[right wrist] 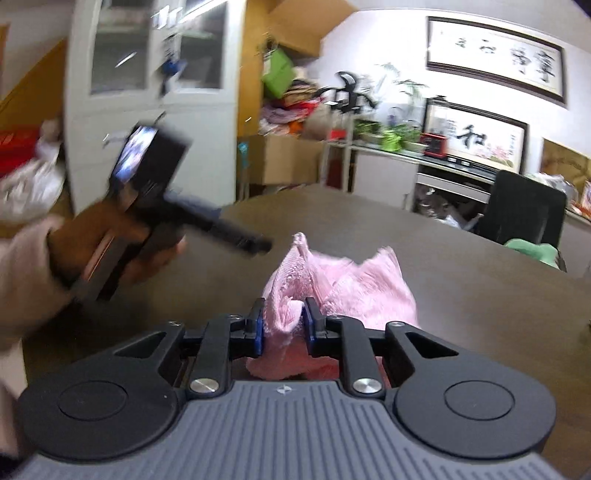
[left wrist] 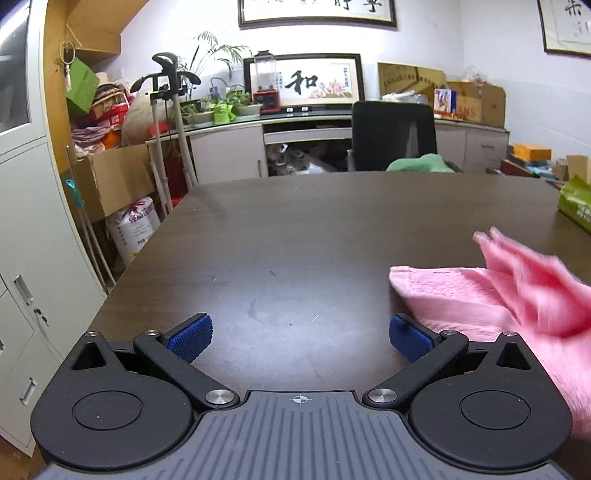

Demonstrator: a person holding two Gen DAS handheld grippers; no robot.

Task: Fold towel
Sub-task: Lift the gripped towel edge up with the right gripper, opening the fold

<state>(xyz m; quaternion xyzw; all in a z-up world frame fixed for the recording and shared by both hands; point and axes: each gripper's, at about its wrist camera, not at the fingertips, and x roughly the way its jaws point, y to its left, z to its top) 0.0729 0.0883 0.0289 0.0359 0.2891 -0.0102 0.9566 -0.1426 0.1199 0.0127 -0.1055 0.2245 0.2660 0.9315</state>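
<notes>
Dark brown wood grain covered the table (left wrist: 295,236), a broad matt top with a rounded far edge, faint smears and a few pale specks near its middle. On its right part lay the pink towel (left wrist: 480,299), bunched and rumpled, one edge flat on the wood and a blurred corner lifted above it. The left gripper (left wrist: 300,338) hung low over the bare wood just left of the towel, its blue pads (left wrist: 192,338) spread wide with nothing between them. From the right wrist view, the right gripper (right wrist: 282,328) had its jaws drawn close and pinched a fold of the towel (right wrist: 332,288), the cloth rising in peaks ahead of the fingers. The left hand (right wrist: 110,251), in a pale sleeve, showed there as a blur around the other tool's handle.

Beyond the table stood a black office chair (left wrist: 393,136) with a green cloth (left wrist: 421,164) on its seat. A long grey counter (left wrist: 229,147) ran along the back wall, bearing potted plants (left wrist: 221,103), a red-based blender (left wrist: 265,83) and a framed calligraphy picture (left wrist: 304,81); another frame (left wrist: 317,13) hung above. Cardboard boxes (left wrist: 114,177), a white sack (left wrist: 135,229) and piled cloth crowded the left corner beside a pale metal cabinet (left wrist: 22,206). A green packet (left wrist: 576,206) sat at the table's right edge.
</notes>
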